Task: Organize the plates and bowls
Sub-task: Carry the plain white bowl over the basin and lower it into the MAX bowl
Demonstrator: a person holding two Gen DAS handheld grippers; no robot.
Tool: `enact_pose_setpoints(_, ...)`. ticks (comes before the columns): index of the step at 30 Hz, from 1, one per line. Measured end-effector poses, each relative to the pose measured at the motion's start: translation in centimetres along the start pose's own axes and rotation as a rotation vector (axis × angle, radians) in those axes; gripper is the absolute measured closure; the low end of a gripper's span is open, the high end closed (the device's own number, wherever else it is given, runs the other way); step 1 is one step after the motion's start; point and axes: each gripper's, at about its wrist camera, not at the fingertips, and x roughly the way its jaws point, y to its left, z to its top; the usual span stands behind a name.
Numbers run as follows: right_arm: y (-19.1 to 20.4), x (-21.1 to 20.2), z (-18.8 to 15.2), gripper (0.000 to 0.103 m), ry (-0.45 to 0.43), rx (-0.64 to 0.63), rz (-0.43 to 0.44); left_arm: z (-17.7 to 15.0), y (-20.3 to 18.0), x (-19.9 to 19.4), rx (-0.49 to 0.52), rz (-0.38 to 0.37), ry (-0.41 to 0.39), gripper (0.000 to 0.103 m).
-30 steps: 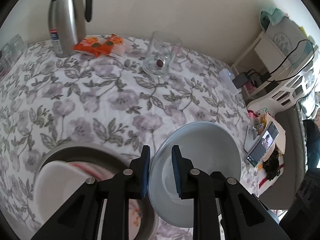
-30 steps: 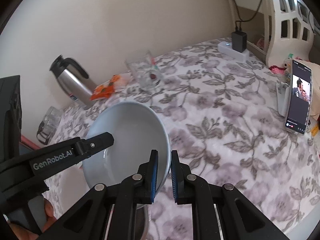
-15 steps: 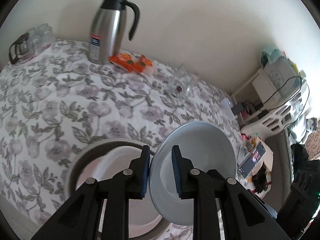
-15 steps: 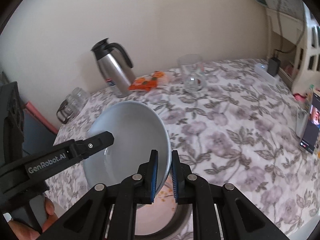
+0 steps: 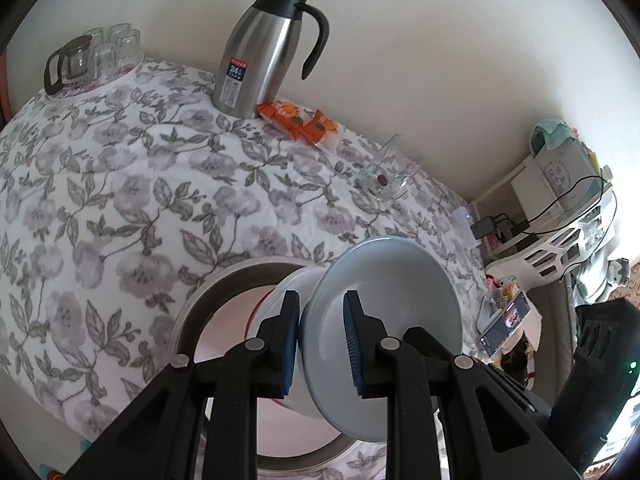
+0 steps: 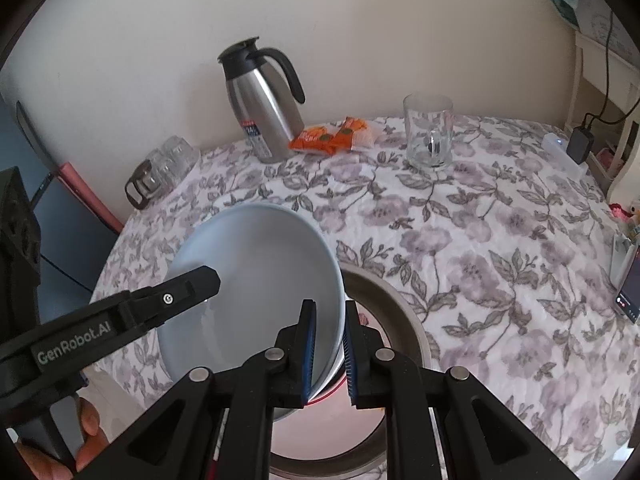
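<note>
Both grippers lift one pale blue bowl [image 6: 256, 280] by opposite rim edges.
Left gripper [image 5: 322, 344] and right gripper [image 6: 330, 350] jaws clench it, tilted, over a metal basin [image 6: 404, 300] (apparently holding white dishes) on the floral bench [image 5: 120, 208]; beyond stand a steel jug [image 5: 260, 52], orange packets [image 5: 300, 122] and a glass mug [image 6: 430, 136].

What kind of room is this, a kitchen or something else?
Probably a home dining corner: a floral tablecloth, a steel vacuum jug against the wall, a clear glass mug, and a propped phone.
</note>
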Motion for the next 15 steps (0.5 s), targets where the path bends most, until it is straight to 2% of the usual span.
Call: enact_pose_setpoints(15, 1.5, 2.9, -0.7, 0.086, 0.071, -0.049, -0.063, -0.3, 2.4, 1.7, -0.062, 0.019, 0.040, 0.080)
